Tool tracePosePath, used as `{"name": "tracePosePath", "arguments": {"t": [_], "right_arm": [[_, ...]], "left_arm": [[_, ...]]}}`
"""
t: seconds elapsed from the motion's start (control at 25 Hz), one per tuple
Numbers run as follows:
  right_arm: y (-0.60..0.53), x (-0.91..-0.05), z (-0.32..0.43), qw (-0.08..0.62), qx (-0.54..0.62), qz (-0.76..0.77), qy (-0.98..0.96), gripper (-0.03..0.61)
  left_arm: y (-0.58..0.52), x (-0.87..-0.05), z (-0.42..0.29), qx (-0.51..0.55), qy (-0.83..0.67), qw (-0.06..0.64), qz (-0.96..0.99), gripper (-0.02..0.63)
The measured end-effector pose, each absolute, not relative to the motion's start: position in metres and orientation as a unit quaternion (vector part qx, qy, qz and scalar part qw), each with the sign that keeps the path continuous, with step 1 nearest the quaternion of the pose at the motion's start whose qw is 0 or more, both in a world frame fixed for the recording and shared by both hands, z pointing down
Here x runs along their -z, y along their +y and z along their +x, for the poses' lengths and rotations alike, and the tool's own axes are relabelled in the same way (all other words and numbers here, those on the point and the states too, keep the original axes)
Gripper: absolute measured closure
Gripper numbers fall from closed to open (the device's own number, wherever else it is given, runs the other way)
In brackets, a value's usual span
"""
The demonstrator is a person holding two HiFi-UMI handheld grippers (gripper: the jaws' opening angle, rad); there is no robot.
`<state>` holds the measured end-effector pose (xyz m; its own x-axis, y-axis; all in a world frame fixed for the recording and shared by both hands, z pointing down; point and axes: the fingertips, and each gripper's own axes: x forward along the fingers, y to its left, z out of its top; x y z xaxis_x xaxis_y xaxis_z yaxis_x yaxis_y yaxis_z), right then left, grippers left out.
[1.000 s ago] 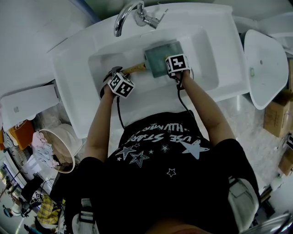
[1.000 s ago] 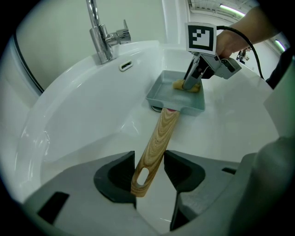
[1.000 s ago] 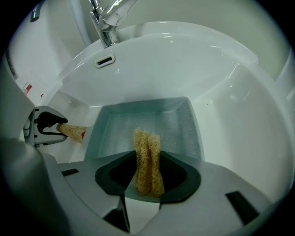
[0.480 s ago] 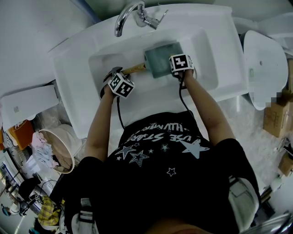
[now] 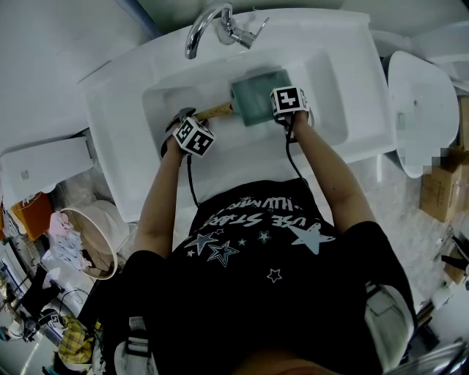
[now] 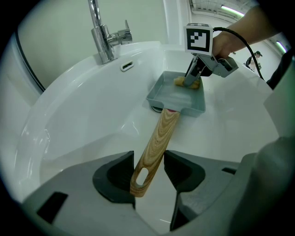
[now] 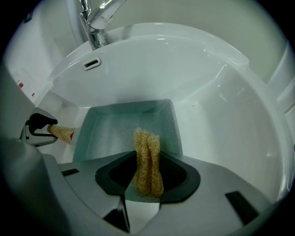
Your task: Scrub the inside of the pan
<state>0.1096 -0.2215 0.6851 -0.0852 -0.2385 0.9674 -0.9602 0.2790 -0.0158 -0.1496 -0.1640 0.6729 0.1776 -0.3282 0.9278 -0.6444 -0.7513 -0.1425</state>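
A square grey-green pan (image 5: 255, 94) lies in the white sink (image 5: 333, 110), its wooden handle (image 5: 214, 111) pointing left. My left gripper (image 6: 149, 162) is shut on that handle (image 6: 157, 138) near its end with the hanging hole. My right gripper (image 7: 148, 159) is shut on a folded yellow loofah sponge (image 7: 147, 154), which stands upright over the pan's speckled floor (image 7: 122, 126). In the left gripper view the sponge (image 6: 180, 81) touches the inside of the pan (image 6: 177, 97) at its far right corner, under the right gripper (image 6: 192, 78). The left gripper (image 7: 39, 129) shows at the handle (image 7: 62, 133).
A chrome faucet (image 5: 209, 22) rises behind the sink, with an overflow slot (image 6: 126, 66) below it. A white oval basin (image 5: 418, 102) stands to the right, cardboard boxes (image 5: 443, 190) beyond it. A round bin (image 5: 91, 234) with rags sits on the floor at lower left.
My right gripper with the sponge has slid a little to the right and farther into the pan. The left gripper and the handle have stayed put.
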Motion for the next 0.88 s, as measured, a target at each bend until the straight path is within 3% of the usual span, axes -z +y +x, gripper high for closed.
{"name": "tracePosePath", "arguments": {"t": [0.68,0.88], "right_arm": [[-0.222,-0.642,0.073,0.404,-0.379,0.470,-0.687,0.428],[-0.220,-0.617,0.049,0.334,-0.391,0.445,-0.734,0.428]], "left_arm": [[-0.161,-0.654,-0.149,-0.535,-0.342,0.149,0.758,0.399],[-0.166,-0.630,-0.161,-0.506,-0.399,0.134,0.753,0.394]]}}
